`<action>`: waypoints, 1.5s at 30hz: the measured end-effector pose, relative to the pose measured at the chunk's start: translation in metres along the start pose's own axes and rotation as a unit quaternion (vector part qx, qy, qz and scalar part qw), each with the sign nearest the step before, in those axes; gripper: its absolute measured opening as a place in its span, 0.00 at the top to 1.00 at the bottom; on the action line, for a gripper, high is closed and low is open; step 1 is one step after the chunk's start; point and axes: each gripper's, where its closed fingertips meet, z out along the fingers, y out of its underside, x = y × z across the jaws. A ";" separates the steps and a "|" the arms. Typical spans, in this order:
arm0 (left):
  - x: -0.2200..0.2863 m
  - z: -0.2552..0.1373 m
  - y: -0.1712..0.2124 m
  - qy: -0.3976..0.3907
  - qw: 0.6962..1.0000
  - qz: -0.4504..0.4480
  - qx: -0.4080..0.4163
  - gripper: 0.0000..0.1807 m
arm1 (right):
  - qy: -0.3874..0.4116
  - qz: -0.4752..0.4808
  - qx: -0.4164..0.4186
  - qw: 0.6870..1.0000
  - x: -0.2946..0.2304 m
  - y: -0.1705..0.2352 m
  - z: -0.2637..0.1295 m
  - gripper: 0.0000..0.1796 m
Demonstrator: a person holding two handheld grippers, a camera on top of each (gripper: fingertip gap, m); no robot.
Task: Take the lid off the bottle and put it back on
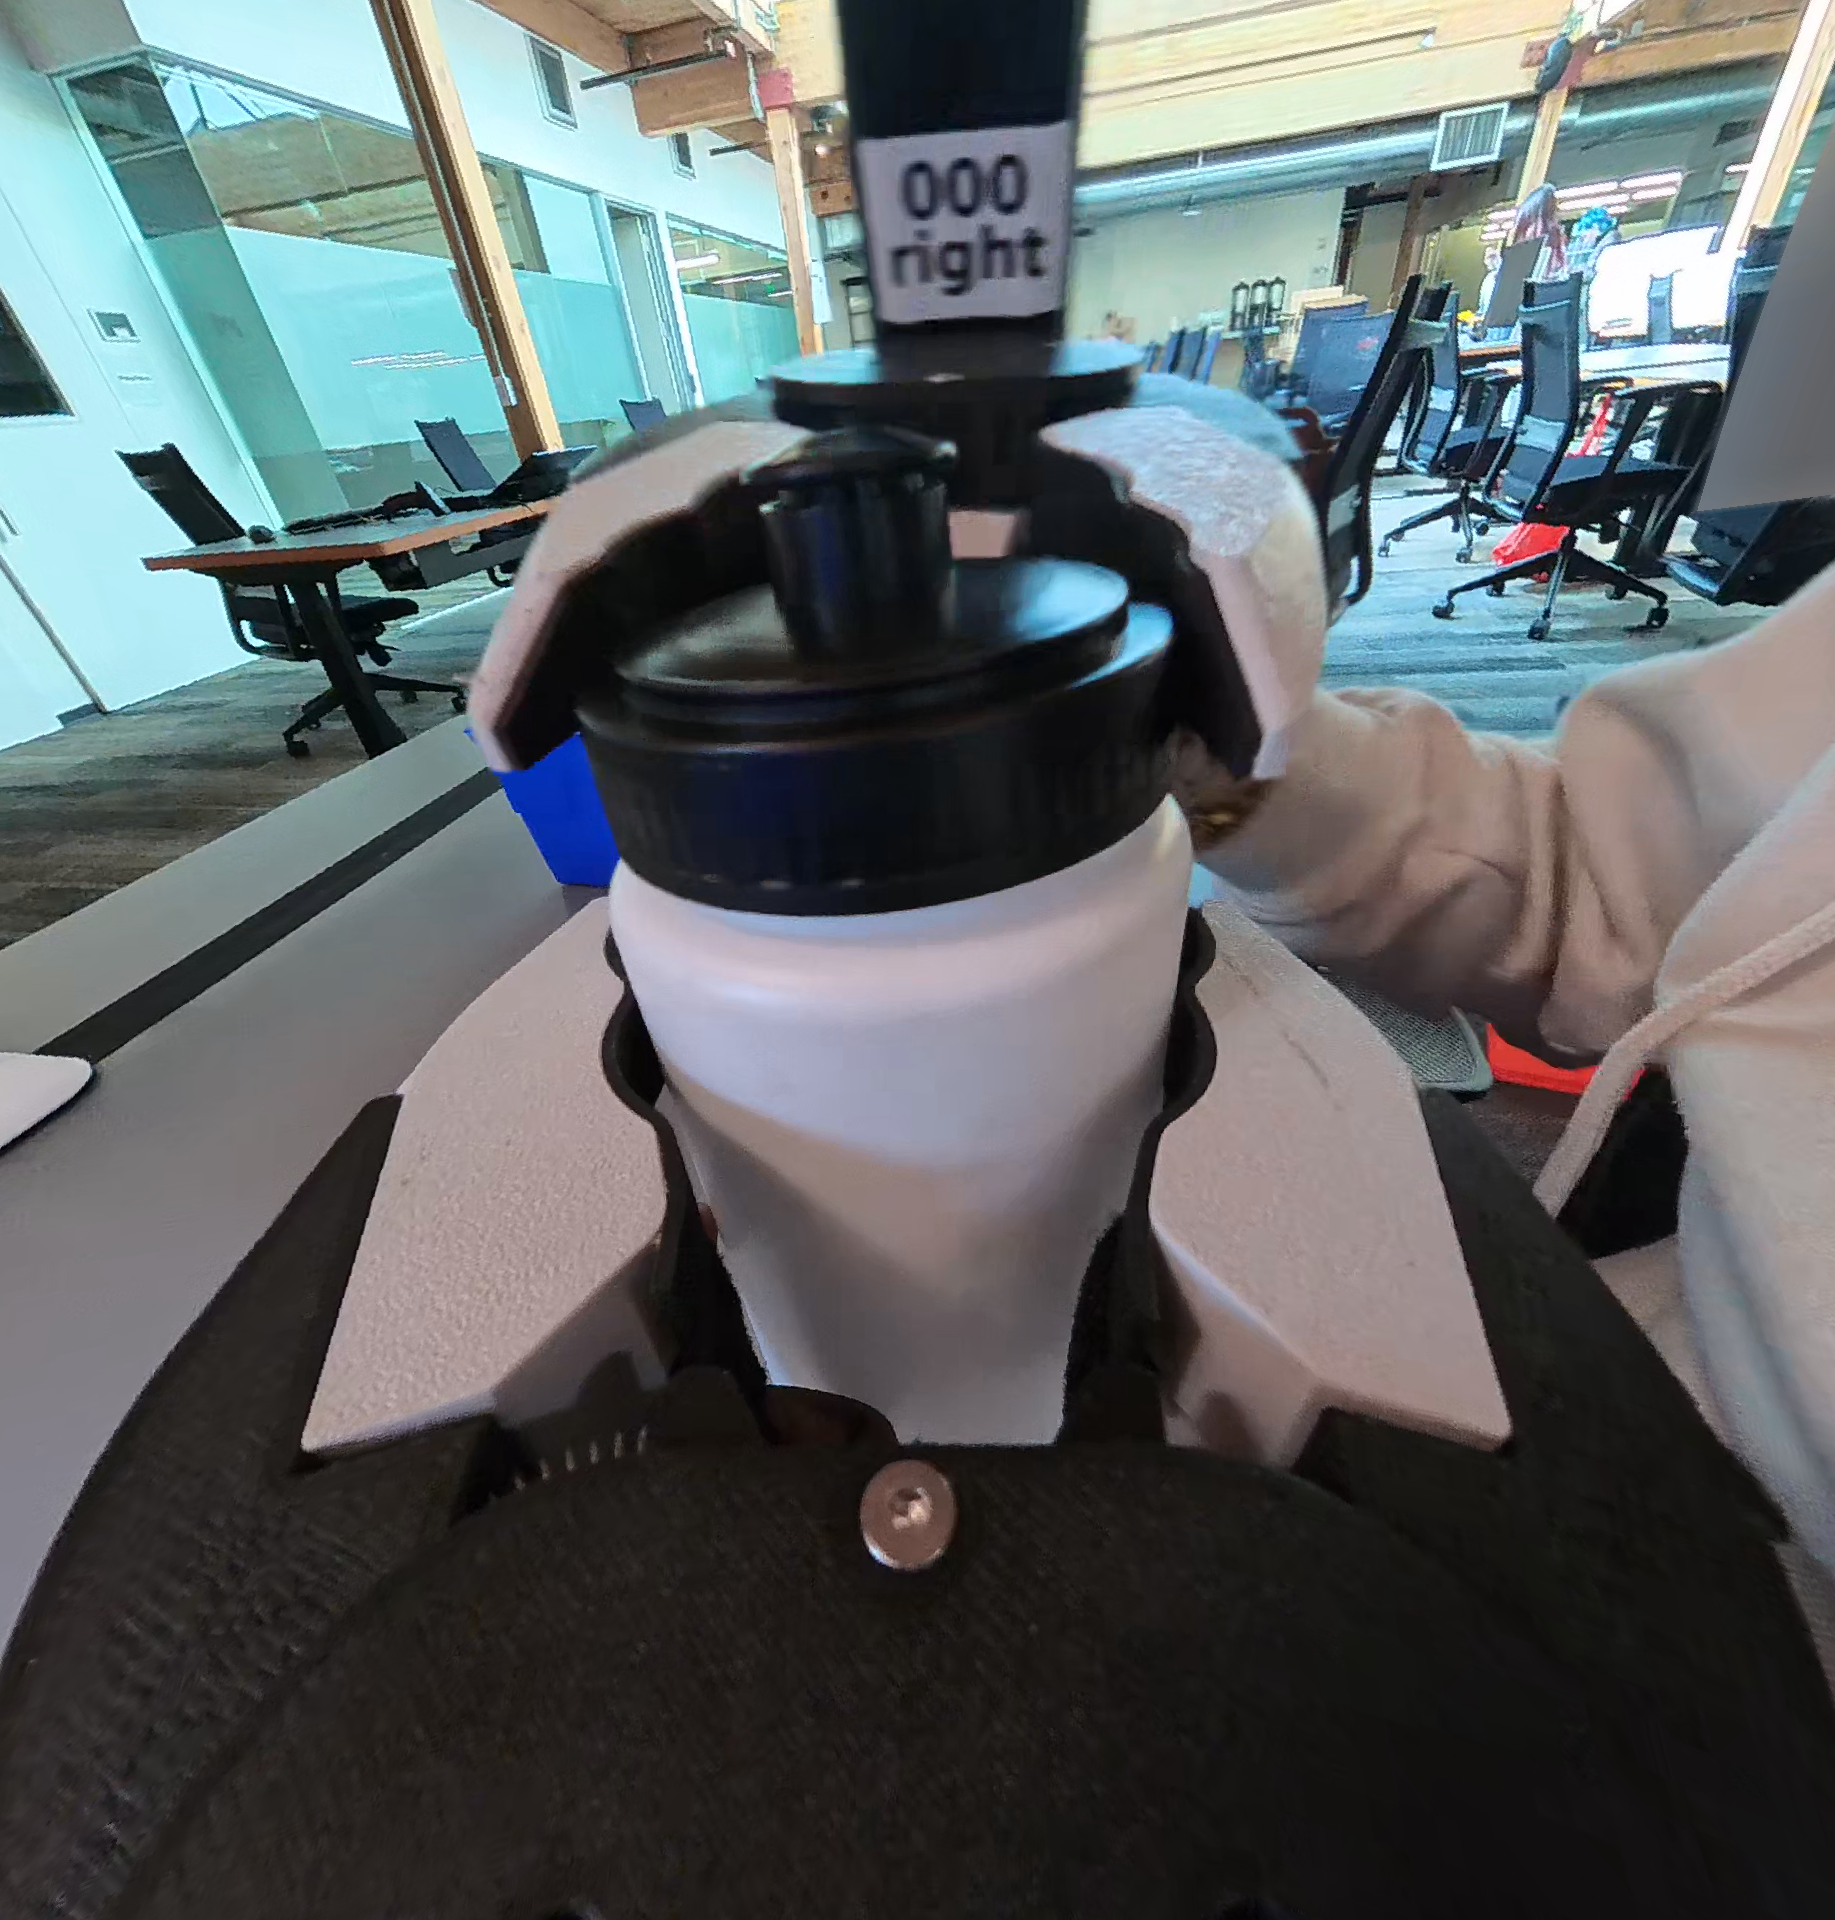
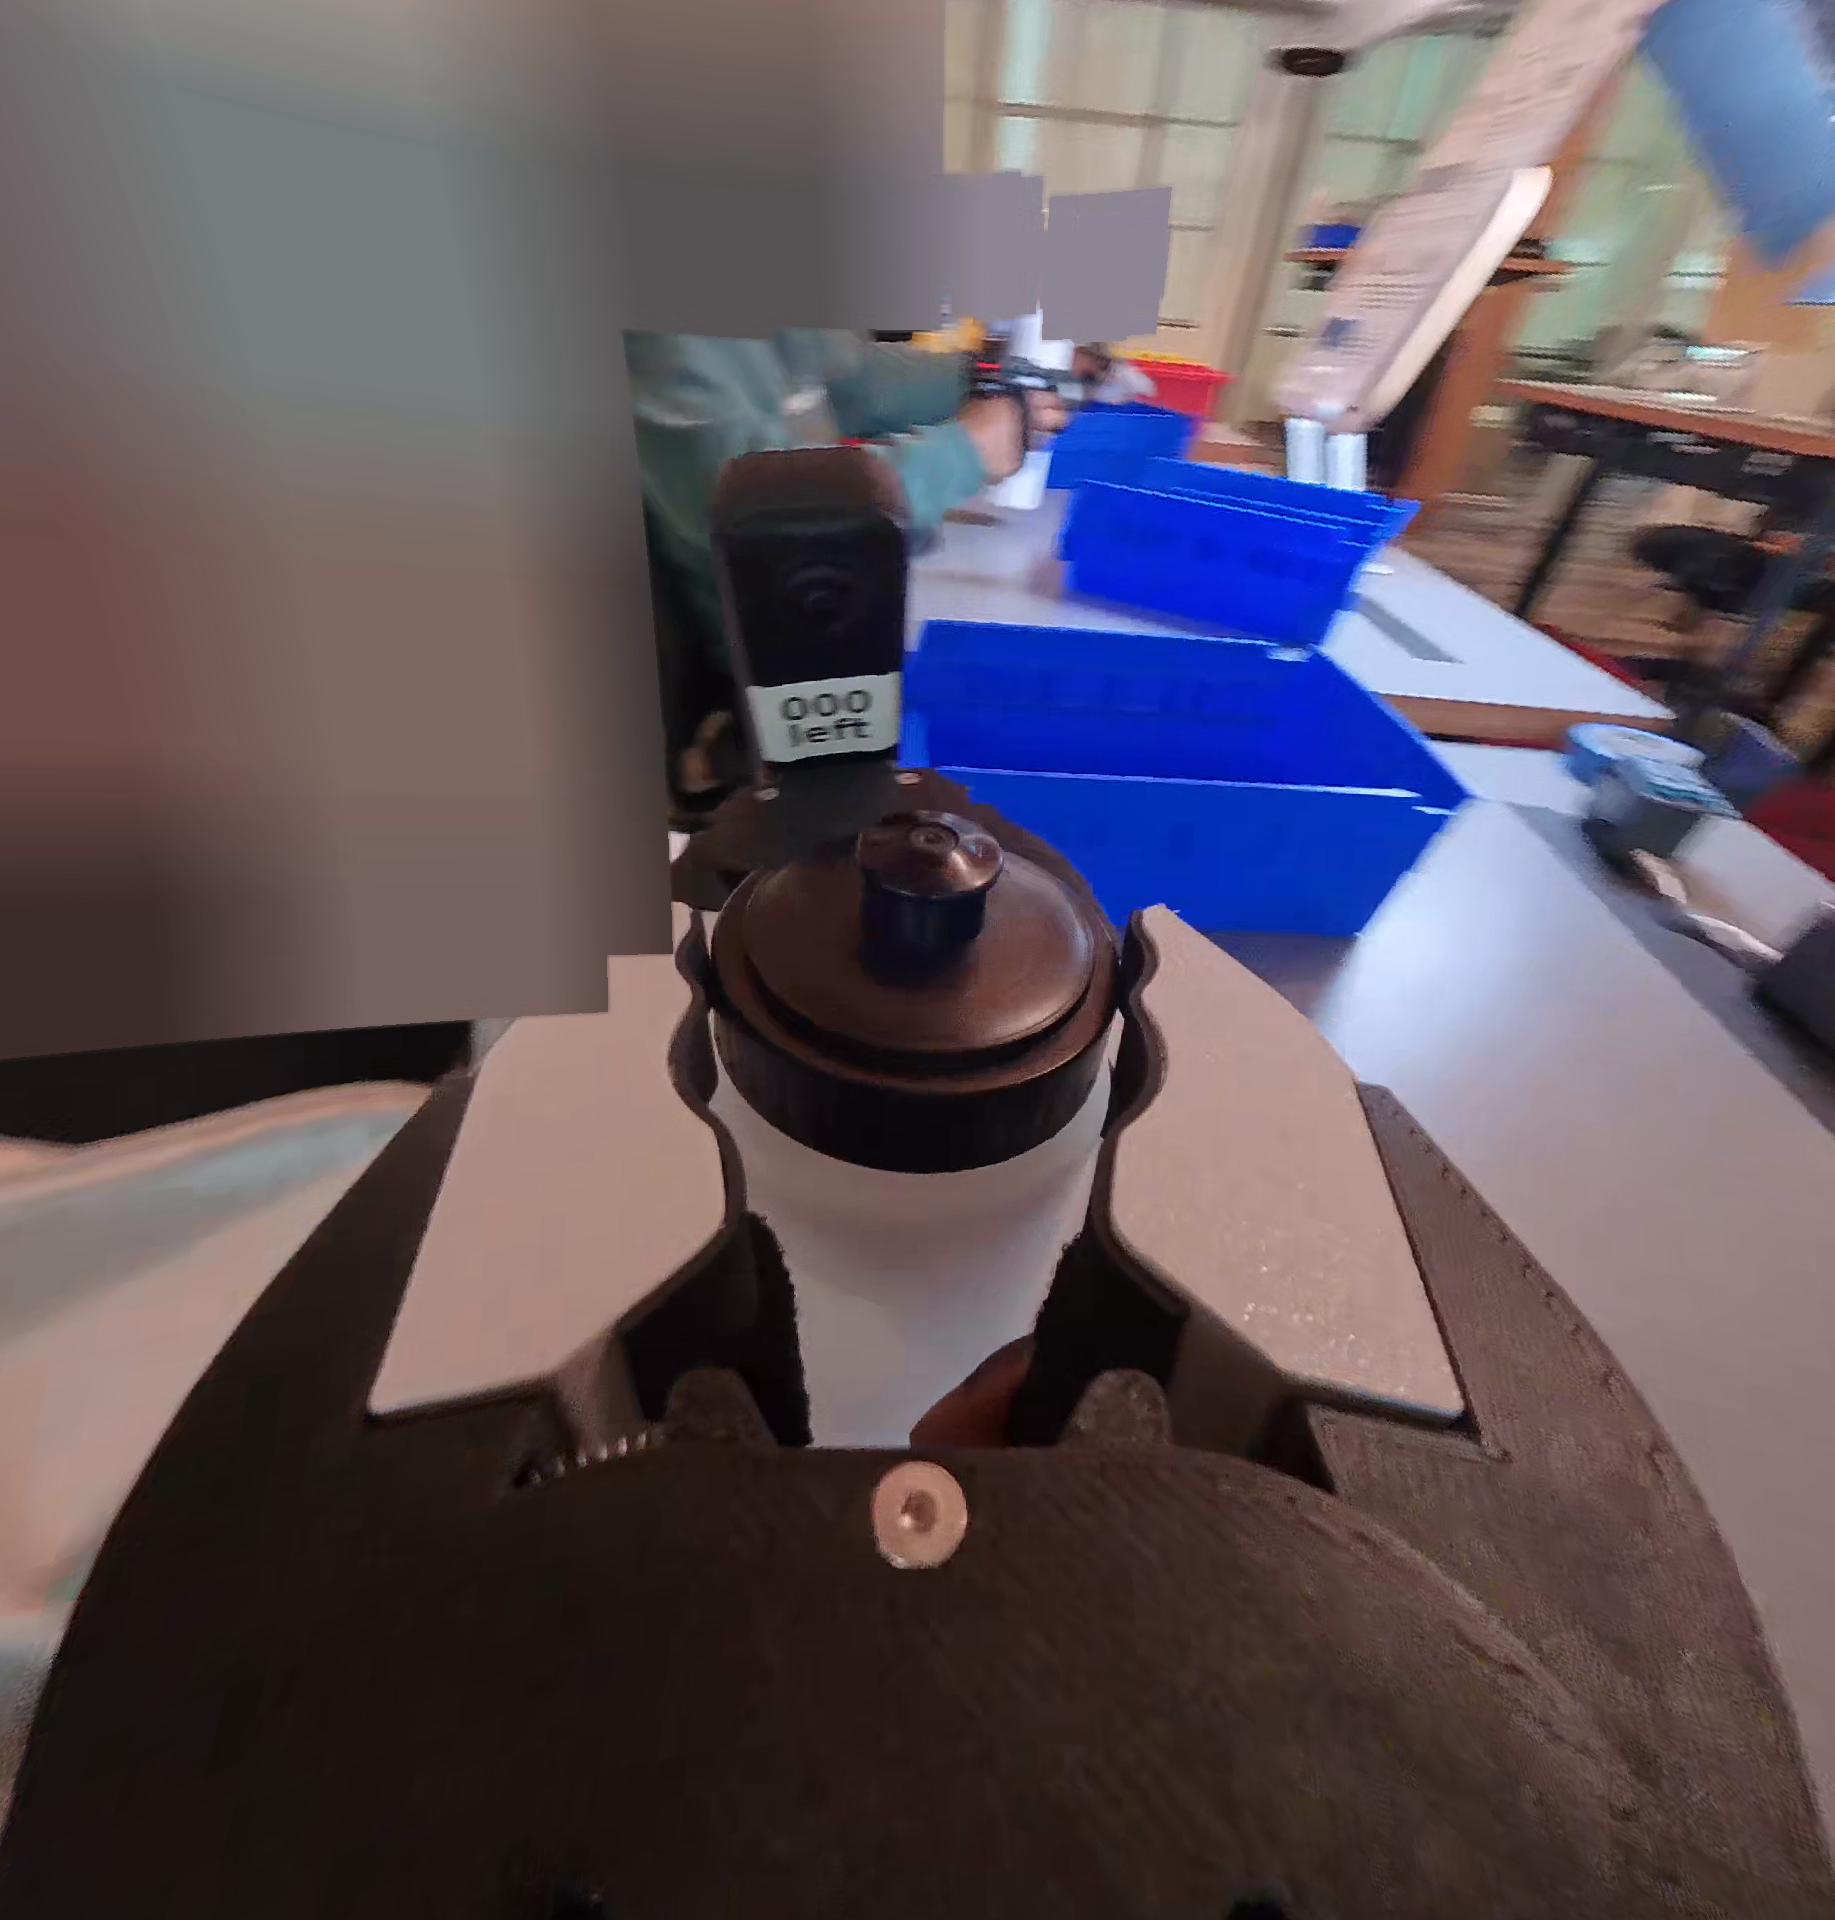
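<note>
Your left hand-held gripper (image 1: 908,1049) pinches the white plastic bottle (image 1: 892,1060) by its body, holding it upright above the grey bench (image 1: 165,1195) near its front edge. If that grip is loose, the bottle will likely spin with the cap rather than unscrew. Your right hand-held gripper (image 2: 918,1023) closes around the ribbed black screw lid (image 2: 908,1039), still seated on the neck. Its fingers (image 2: 1245,1122) catch only the rim, so they could slip off or tilt the lid and jam the thread.
</note>
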 end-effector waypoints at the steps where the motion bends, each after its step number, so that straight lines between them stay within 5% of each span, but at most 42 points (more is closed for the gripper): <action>1: 0.001 0.000 0.000 0.003 1.000 0.001 -0.001 0.46 | -0.039 -0.006 0.001 0.999 -0.002 0.000 -0.001 0.58; 6: -0.001 0.000 0.000 0.000 1.000 -0.007 0.003 0.46 | -0.119 -0.006 0.031 0.992 -0.002 -0.002 0.000 0.58; 9: -0.001 0.000 0.000 -0.006 1.000 -0.003 0.002 0.46 | -0.014 0.016 0.051 0.998 0.008 -0.010 0.001 0.45; 13: -0.002 0.000 0.000 -0.015 1.000 -0.001 0.002 0.46 | 0.164 0.023 0.026 0.986 0.012 -0.001 -0.002 0.44; 16: -0.002 0.000 0.000 -0.017 1.000 0.001 0.001 0.46 | 0.242 0.024 0.031 0.970 0.010 -0.003 -0.001 0.46; 18: -0.002 0.001 0.000 -0.019 1.000 0.002 -0.001 0.46 | 0.269 0.029 0.014 0.963 0.015 0.001 -0.001 0.57; 21: -0.002 -0.001 0.000 -0.010 1.000 -0.001 0.001 0.46 | 0.226 0.027 0.002 0.974 0.014 0.001 0.001 0.57; 28: 0.007 0.000 -0.001 0.020 1.000 0.006 0.000 0.46 | -0.079 -0.001 0.010 0.997 -0.008 -0.001 0.001 0.57; 31: 0.001 0.000 -0.001 0.009 1.000 -0.009 0.003 0.46 | -0.104 0.010 0.020 0.994 -0.003 -0.001 0.002 0.57; 35: -0.001 -0.001 0.000 -0.011 1.000 0.001 0.000 0.46 | 0.073 0.031 0.052 0.996 0.016 -0.011 -0.001 0.49; 38: -0.002 -0.001 0.000 -0.017 1.000 0.001 0.000 0.46 | 0.245 0.048 0.099 0.963 0.019 -0.015 -0.015 0.47; 42: -0.002 0.000 0.000 -0.020 1.000 0.003 -0.002 0.46 | 0.336 0.034 0.081 0.938 0.018 -0.006 -0.011 0.52; 45: -0.005 -0.003 0.000 -0.021 1.000 -0.002 -0.001 0.46 | 0.300 0.027 0.040 0.953 0.019 -0.003 -0.001 0.58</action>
